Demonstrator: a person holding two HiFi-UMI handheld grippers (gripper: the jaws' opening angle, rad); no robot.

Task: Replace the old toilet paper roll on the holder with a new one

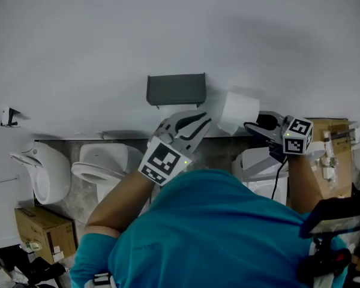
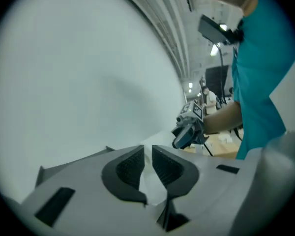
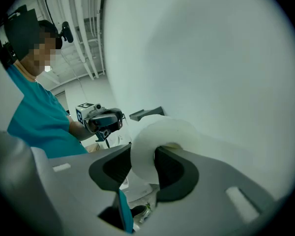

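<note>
Right gripper (image 3: pixel 147 157) has the new toilet paper roll (image 1: pixel 239 110) pinched through its side, one of the fingers in the core and the other outside. The roll's up in the air close to the wall (image 1: pixel 168 35), just right of the dark grey holder (image 1: pixel 176 89). Left gripper (image 1: pixel 195 122) sits right under the holder, fingers nearly together with a thin bit of white paper (image 2: pixel 150 186) squeezed between them. Toilets (image 1: pixel 102 167) are down below.
</note>
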